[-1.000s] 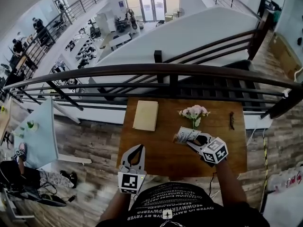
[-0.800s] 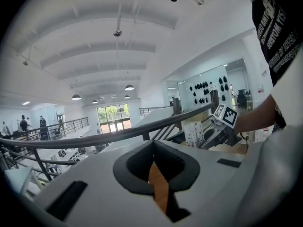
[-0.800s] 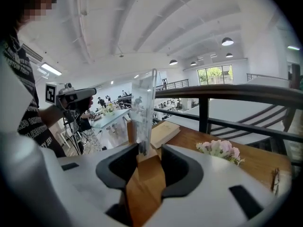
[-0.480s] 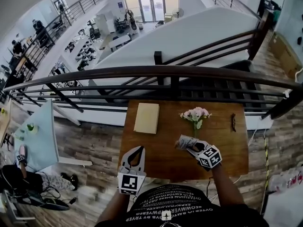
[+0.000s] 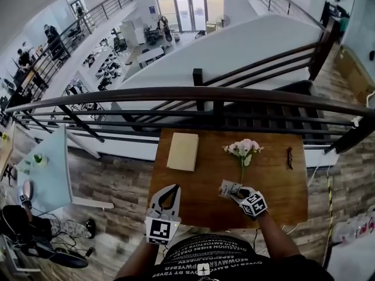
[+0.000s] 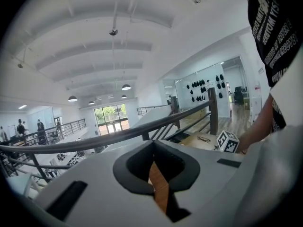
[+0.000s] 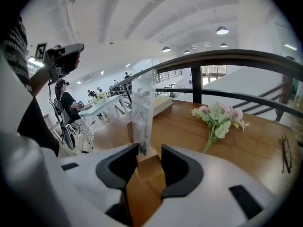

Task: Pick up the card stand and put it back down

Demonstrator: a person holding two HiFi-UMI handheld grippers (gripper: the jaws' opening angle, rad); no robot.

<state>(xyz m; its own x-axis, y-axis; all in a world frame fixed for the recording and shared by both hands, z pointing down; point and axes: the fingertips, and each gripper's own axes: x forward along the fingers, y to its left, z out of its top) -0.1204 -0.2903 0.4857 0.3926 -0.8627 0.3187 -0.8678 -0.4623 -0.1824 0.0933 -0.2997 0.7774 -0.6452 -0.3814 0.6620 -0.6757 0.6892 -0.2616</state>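
Wooden surface (image 5: 199, 183) on a mezzanine, set against a dark railing (image 5: 193, 92) that overlooks an open hall below.

The card stand (image 5: 228, 187) (image 7: 142, 119) is a small wooden block with a clear upright panel rising from its slot. It sits in the right claw (image 5: 235, 191) (image 7: 149, 159), whose jaws stand partly apart and press on the block from both sides. The panel stands close to upright just beyond the jaw tips. The stand is low over the middle of the surface, towards the person's side. Whether its base touches the wood cannot be told.

Ahead of the right claw and a little to its right lies a bunch of pink flowers (image 5: 242, 150) (image 7: 218, 116), its stems pointing back towards the claw. It is near the stand but apart from it. Farther ahead and to the claw's left lies a cream book (image 5: 182, 151) (image 7: 161, 105), flat near the railing side. Well off to the claw's right, by the surface's edge, lies a pair of glasses (image 5: 289, 157) (image 7: 284, 152).

The left claw (image 5: 176, 188) (image 6: 153, 160) is well to the left of the right one, over the near left corner of the surface. Its jaw tips meet, with nothing between them.
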